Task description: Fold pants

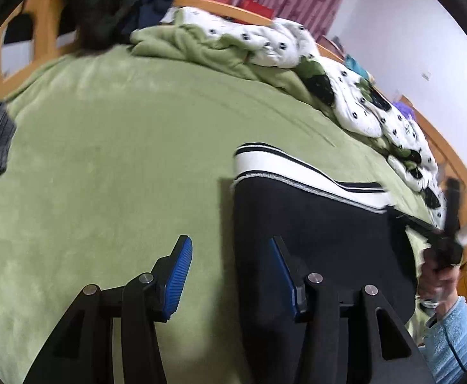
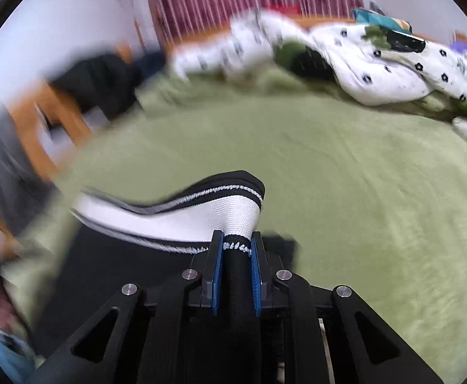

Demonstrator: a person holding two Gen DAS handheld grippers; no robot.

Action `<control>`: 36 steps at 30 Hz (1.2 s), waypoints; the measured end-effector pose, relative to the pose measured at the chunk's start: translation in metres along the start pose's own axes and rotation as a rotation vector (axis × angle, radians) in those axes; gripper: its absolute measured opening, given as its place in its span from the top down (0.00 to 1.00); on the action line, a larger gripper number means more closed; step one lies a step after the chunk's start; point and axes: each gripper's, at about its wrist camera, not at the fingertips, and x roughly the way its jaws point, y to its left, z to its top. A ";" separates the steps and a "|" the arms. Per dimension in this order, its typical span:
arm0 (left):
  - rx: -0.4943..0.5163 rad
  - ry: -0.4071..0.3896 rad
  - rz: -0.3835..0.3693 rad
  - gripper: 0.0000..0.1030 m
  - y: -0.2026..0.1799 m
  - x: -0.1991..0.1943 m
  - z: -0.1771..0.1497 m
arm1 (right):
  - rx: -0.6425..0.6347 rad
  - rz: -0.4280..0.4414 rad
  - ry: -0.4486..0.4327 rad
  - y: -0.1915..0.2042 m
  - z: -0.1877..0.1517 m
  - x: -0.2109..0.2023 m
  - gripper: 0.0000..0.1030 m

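Blue-padded fingers of the right gripper (image 2: 237,246) pinch the white-banded waistband of the black pants (image 2: 182,220), which lie on the green bed (image 2: 345,192). Over the pants' left edge, the left gripper (image 1: 230,268) hangs wide apart, holding nothing.
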 end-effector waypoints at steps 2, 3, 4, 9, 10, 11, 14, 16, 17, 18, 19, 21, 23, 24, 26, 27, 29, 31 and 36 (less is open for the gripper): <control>0.062 0.001 0.032 0.54 -0.020 0.006 0.004 | 0.046 0.011 -0.047 -0.004 0.002 -0.011 0.73; 0.114 -0.015 0.043 0.54 -0.033 0.007 0.007 | 0.071 0.018 -0.047 -0.007 0.003 -0.019 0.70; 0.149 -0.031 0.049 0.54 -0.039 0.007 0.009 | 0.091 0.035 -0.070 -0.005 0.007 -0.031 0.70; 0.203 -0.094 0.048 0.43 -0.069 0.025 0.041 | -0.050 0.041 -0.155 0.035 0.022 -0.036 0.71; 0.197 -0.085 0.045 0.43 -0.072 0.038 0.048 | -0.078 0.028 -0.133 0.040 0.023 -0.021 0.71; 0.193 -0.058 0.069 0.43 -0.073 0.056 0.052 | -0.095 -0.006 -0.086 0.040 0.021 -0.001 0.71; 0.221 0.027 0.208 0.37 -0.068 0.104 0.046 | -0.139 -0.048 -0.058 0.032 0.015 0.030 0.72; 0.245 -0.015 0.207 0.31 -0.066 0.108 0.039 | -0.118 -0.028 -0.049 0.025 0.019 0.031 0.74; 0.235 -0.024 0.186 0.31 -0.062 0.107 0.038 | -0.130 -0.037 -0.047 0.026 0.019 0.034 0.74; 0.210 -0.021 0.165 0.29 -0.057 0.106 0.039 | -0.141 -0.047 -0.048 0.027 0.018 0.033 0.74; 0.172 -0.017 0.139 0.27 -0.050 0.106 0.040 | -0.155 -0.060 -0.051 0.030 0.017 0.033 0.74; 0.111 -0.009 0.089 0.23 -0.039 0.110 0.041 | -0.160 -0.062 -0.057 0.031 0.015 0.035 0.74; 0.041 0.014 0.015 0.21 -0.025 0.114 0.042 | -0.140 -0.034 -0.057 0.027 0.017 0.037 0.74; 0.004 0.035 -0.026 0.21 -0.021 0.120 0.041 | -0.129 -0.021 -0.057 0.026 0.019 0.037 0.73; -0.062 0.057 -0.092 0.21 -0.010 0.125 0.039 | -0.119 -0.011 -0.057 0.024 0.019 0.038 0.73; -0.073 0.057 -0.107 0.21 -0.008 0.125 0.036 | -0.129 -0.023 -0.060 0.026 0.018 0.038 0.74; -0.061 0.050 -0.095 0.21 -0.012 0.124 0.032 | -0.154 -0.052 -0.065 0.032 0.016 0.037 0.73; -0.051 0.043 -0.085 0.21 -0.014 0.124 0.031 | -0.154 -0.053 -0.064 0.033 0.017 0.038 0.73; -0.041 0.032 -0.061 0.22 -0.014 0.119 0.030 | -0.163 -0.064 -0.067 0.033 0.016 0.037 0.73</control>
